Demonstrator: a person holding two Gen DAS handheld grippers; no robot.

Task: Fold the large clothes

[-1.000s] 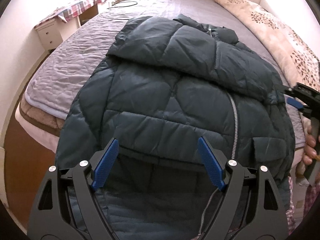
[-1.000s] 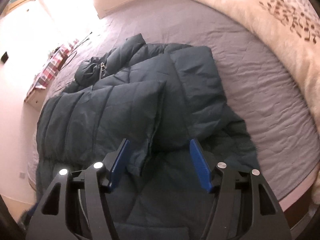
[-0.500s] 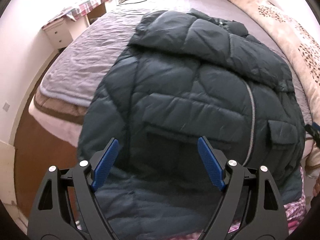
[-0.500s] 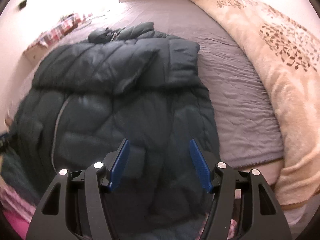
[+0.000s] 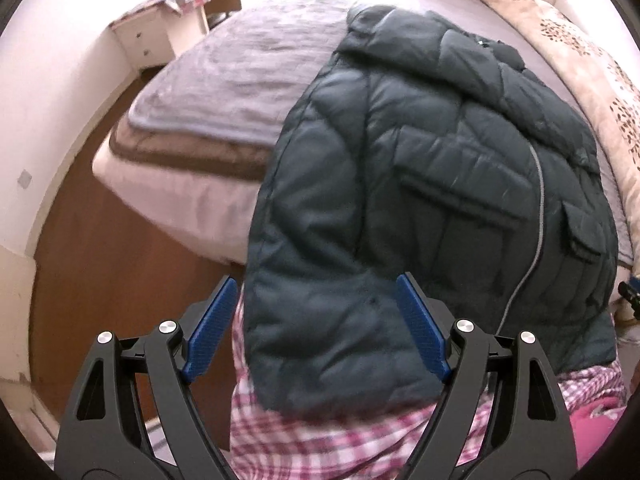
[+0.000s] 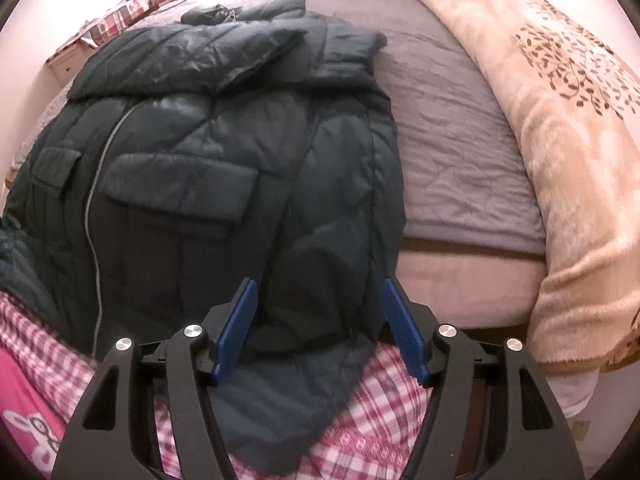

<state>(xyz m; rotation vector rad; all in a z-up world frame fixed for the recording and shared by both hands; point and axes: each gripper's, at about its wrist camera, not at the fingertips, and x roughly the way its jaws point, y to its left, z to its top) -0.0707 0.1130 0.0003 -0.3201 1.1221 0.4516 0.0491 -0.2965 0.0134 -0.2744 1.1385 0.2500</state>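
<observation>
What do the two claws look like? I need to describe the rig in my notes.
Both look alike. The left claw and right claw each have a matte black frame with triangular cut-outs, shiny round silver pivot bolts, and two flat, ribbed blue pads on the inner faces of the fingers. No cables or markings are visible. Behind them shows pink-and-white plaid clothing, apparently the person's.

- One dark quilted jacket (image 5: 432, 184) is seen.
- One bed (image 6: 452, 128) is seen.
- One floral blanket (image 6: 560, 120) is seen.
- Two grippers are counted: left gripper (image 5: 316, 328), right gripper (image 6: 320, 328).

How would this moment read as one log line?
jacket: sleeves folded in, hem hanging off bed | left gripper: open | right gripper: open
</observation>
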